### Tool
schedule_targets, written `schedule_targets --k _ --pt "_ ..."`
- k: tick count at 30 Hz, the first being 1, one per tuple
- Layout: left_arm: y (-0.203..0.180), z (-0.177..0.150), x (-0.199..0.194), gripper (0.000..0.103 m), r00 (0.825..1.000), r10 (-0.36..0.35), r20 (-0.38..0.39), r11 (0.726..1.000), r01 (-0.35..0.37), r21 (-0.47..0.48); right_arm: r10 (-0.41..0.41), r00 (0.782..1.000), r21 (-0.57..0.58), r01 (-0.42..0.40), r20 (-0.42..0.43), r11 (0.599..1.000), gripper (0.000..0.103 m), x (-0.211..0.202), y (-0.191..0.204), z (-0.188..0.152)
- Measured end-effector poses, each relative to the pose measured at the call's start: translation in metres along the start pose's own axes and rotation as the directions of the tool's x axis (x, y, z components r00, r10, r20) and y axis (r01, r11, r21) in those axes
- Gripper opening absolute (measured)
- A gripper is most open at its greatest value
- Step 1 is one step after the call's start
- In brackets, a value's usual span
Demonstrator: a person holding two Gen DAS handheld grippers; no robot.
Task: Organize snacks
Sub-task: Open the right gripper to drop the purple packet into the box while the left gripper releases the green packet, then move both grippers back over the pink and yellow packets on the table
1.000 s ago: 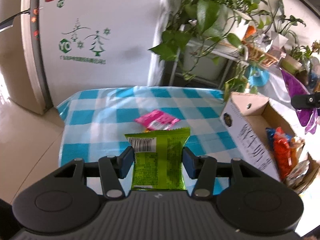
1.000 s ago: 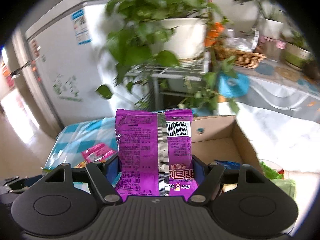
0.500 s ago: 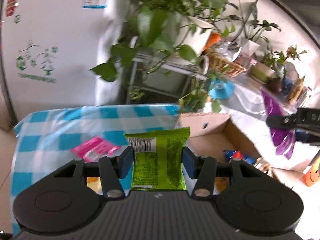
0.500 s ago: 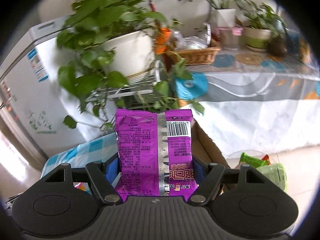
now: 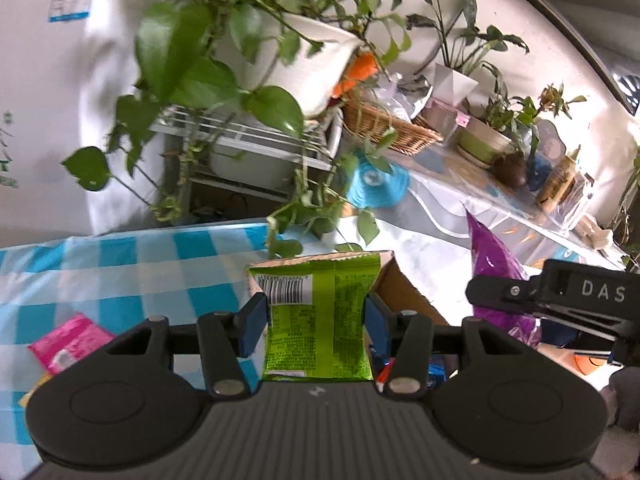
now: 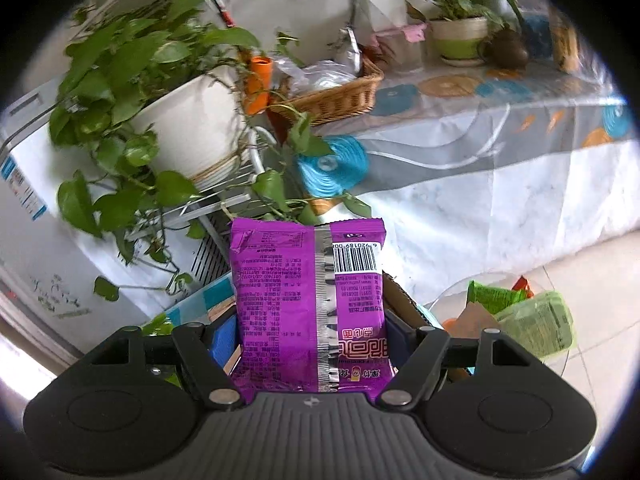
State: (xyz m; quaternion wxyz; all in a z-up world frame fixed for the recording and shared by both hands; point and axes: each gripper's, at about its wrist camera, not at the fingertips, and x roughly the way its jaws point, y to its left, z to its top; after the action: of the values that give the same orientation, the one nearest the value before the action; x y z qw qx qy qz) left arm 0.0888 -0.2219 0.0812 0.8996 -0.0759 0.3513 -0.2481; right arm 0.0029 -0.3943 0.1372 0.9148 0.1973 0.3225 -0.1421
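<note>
My left gripper (image 5: pixel 314 322) is shut on a green snack packet (image 5: pixel 320 320), held upright over the near edge of the brown cardboard box (image 5: pixel 404 292). My right gripper (image 6: pixel 308 334) is shut on a purple snack packet (image 6: pixel 308 304); that packet (image 5: pixel 496 276) and the right gripper also show at the right of the left wrist view, beyond the box. A pink packet (image 5: pixel 68 342) lies on the blue checked tablecloth (image 5: pixel 120 272) to the left. The box's cardboard edge (image 6: pixel 400 300) shows behind the purple packet.
A large potted plant (image 5: pixel 248 40) on a white rack hangs over the table's far edge. A side table (image 6: pixel 480 152) with a wicker basket (image 6: pixel 336 96) and pots stands behind. Green packets in a clear container (image 6: pixel 532 320) sit on the floor at right.
Both grippers swung to the right with their packets. The left one moved from over the tablecloth to the box; the pink packet slid to the left edge. The right view turned toward the side table.
</note>
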Motion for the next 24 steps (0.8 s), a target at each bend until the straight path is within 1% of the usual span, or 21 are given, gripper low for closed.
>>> schedule_targets --k 2,4,7,8,9,12,14,19,24 --pt "-0.004 0.001 0.008 0.052 1.0 -0.004 -0.011 1.0 0.004 0.004 -0.01 1.0 0.024 0.01 -0.003 1.0 0.078 0.004 -0.003 0.002" --pt "-0.007 0.001 0.012 0.054 1.0 -0.01 -0.015 1.0 0.01 0.018 -0.018 1.0 0.043 0.018 -0.004 0.999 0.078 0.006 -0.005 0.003" --pt "-0.011 0.004 0.015 0.068 1.0 -0.01 -0.017 0.999 0.011 0.045 -0.007 1.0 0.064 0.008 -0.02 0.998 0.078 0.012 -0.006 0.004" --pt "-0.011 0.005 0.015 0.078 1.0 -0.004 -0.013 0.999 0.005 0.046 -0.008 1.0 0.064 0.009 -0.021 0.998 0.079 0.014 -0.006 0.004" --pt "-0.011 0.007 0.015 0.083 1.0 0.003 -0.006 0.999 -0.002 0.043 -0.012 1.0 0.064 0.013 -0.016 0.998 0.082 0.015 -0.005 0.004" --pt "-0.009 0.013 0.012 0.083 1.0 -0.009 0.008 0.999 0.008 0.049 -0.015 1.0 0.063 0.015 0.008 0.998 0.086 0.013 -0.002 0.006" --pt "-0.007 0.015 0.009 0.083 1.0 0.003 0.011 0.998 -0.004 0.062 -0.015 1.0 0.064 0.014 0.009 0.998 0.088 0.013 0.0 0.006" --pt "0.003 0.017 0.006 0.085 1.0 0.027 -0.008 0.997 -0.027 0.069 0.006 1.0 0.05 -0.006 0.003 0.999 0.089 0.015 0.006 0.006" --pt "0.022 0.018 -0.002 0.088 0.999 0.038 -0.018 0.998 -0.037 0.056 0.003 1.0 0.015 -0.003 0.001 1.0 0.09 0.018 0.015 0.005"
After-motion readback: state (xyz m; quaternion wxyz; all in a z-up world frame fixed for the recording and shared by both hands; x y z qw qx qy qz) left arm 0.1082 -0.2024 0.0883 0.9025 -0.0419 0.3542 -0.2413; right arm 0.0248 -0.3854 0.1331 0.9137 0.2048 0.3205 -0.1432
